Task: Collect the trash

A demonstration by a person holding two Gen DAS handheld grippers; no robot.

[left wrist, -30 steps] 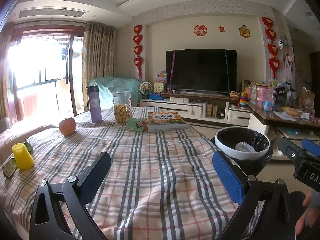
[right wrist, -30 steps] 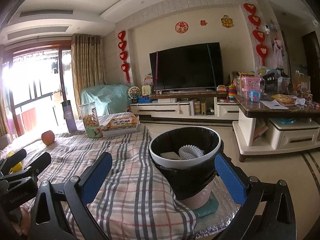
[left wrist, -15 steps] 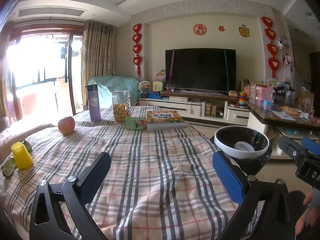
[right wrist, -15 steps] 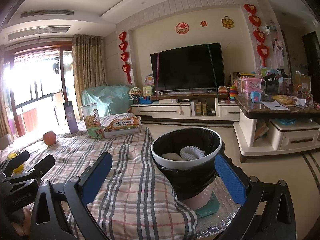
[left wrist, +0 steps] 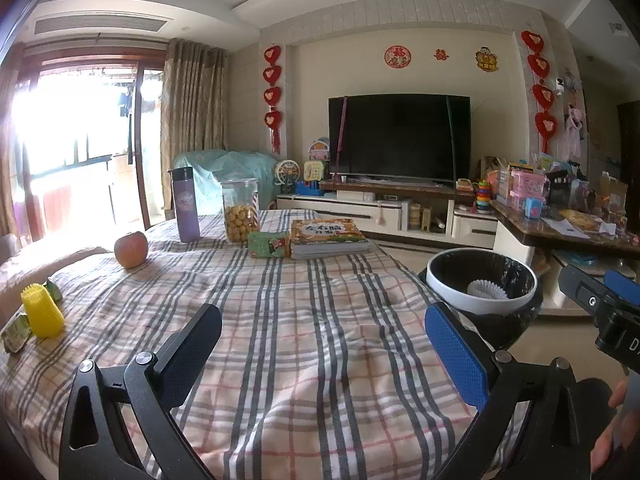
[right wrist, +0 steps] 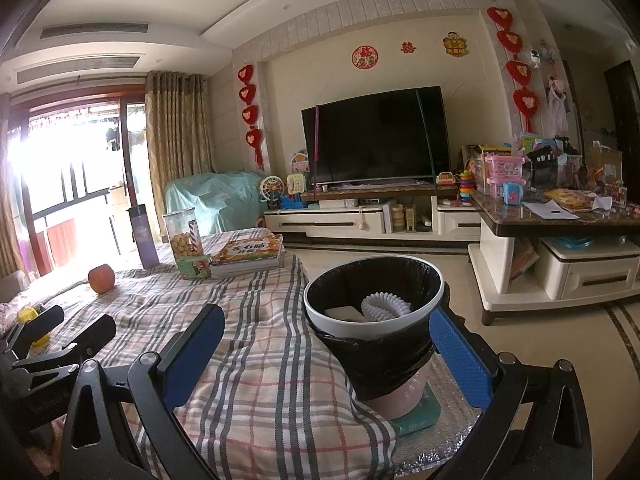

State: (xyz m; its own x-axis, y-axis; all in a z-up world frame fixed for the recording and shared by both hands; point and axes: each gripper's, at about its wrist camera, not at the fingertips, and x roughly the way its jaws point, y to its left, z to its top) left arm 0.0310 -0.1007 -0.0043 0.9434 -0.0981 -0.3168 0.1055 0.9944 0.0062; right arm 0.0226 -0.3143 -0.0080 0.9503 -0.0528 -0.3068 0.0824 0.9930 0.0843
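Observation:
A yellow ribbed paper cup [left wrist: 40, 312] stands at the left edge of the plaid-covered table [left wrist: 280, 280], with small green wrappers [left wrist: 16, 334] beside it. The black-lined trash bin [left wrist: 480, 307] sits off the table's right corner and holds a white pleated paper cup [left wrist: 486, 290]. My left gripper [left wrist: 324, 344] hovers open and empty over the near cloth. My right gripper [right wrist: 326, 350] is open and empty too, with the bin [right wrist: 344, 326] just ahead between its fingers and the white cup [right wrist: 386, 306] inside. The yellow cup [right wrist: 28, 314] shows behind the left gripper [right wrist: 68, 326].
At the table's far end stand an apple [left wrist: 130, 243], a purple bottle [left wrist: 185, 204], a snack jar [left wrist: 240, 210], a green box [left wrist: 269, 244] and stacked books [left wrist: 328, 236]. A cluttered side counter [right wrist: 560, 216] and the TV unit [right wrist: 360, 220] lie beyond the bin.
Both views have shifted only slightly. Nothing was taken hold of or let go, and both grippers stay open.

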